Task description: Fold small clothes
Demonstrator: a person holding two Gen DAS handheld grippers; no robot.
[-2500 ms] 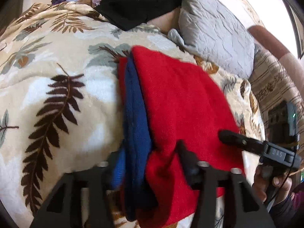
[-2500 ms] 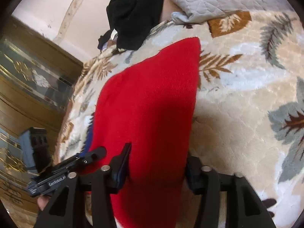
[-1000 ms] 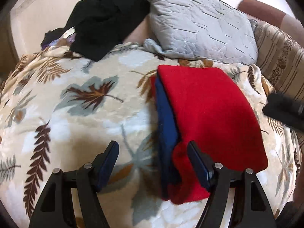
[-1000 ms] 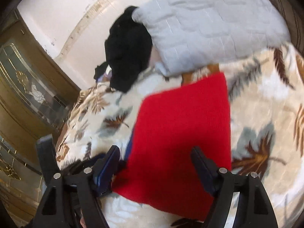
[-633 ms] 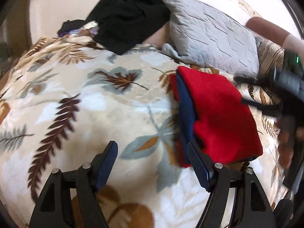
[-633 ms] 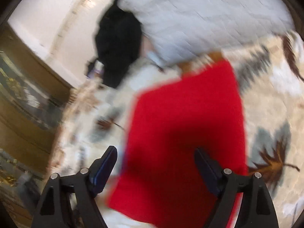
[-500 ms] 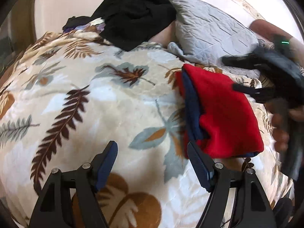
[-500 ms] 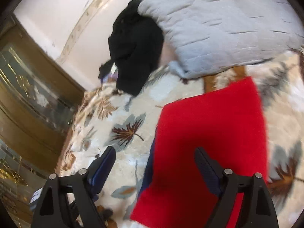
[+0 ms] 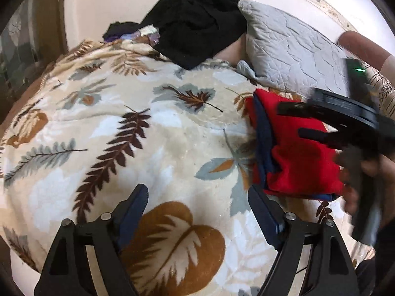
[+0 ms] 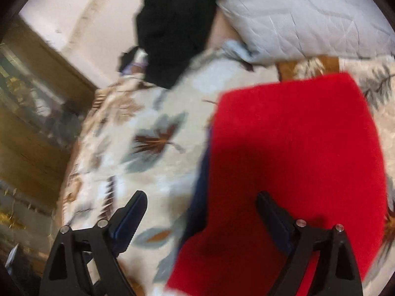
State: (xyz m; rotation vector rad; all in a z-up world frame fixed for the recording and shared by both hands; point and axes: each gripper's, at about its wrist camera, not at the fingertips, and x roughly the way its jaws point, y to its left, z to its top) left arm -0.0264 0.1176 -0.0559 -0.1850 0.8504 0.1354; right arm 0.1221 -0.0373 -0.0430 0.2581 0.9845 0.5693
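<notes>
Blurred right tongs (image 9: 288, 118) over garment (image 9: 296, 157)

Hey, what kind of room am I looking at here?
Most likely a bedroom: a leaf-print blanket covers a soft surface, a grey quilted pillow lies at its far edge, and a folded red garment sits on it.

My left wrist feed is bright and mostly sharp under even, soft light, with fisheye bending and a dark vignette at the rim. The right gripper (image 9: 318, 120) streaks with motion blur there. My right wrist feed is smeared throughout; a dark shadow lies across the near part of the red garment (image 10: 296, 143).
</notes>
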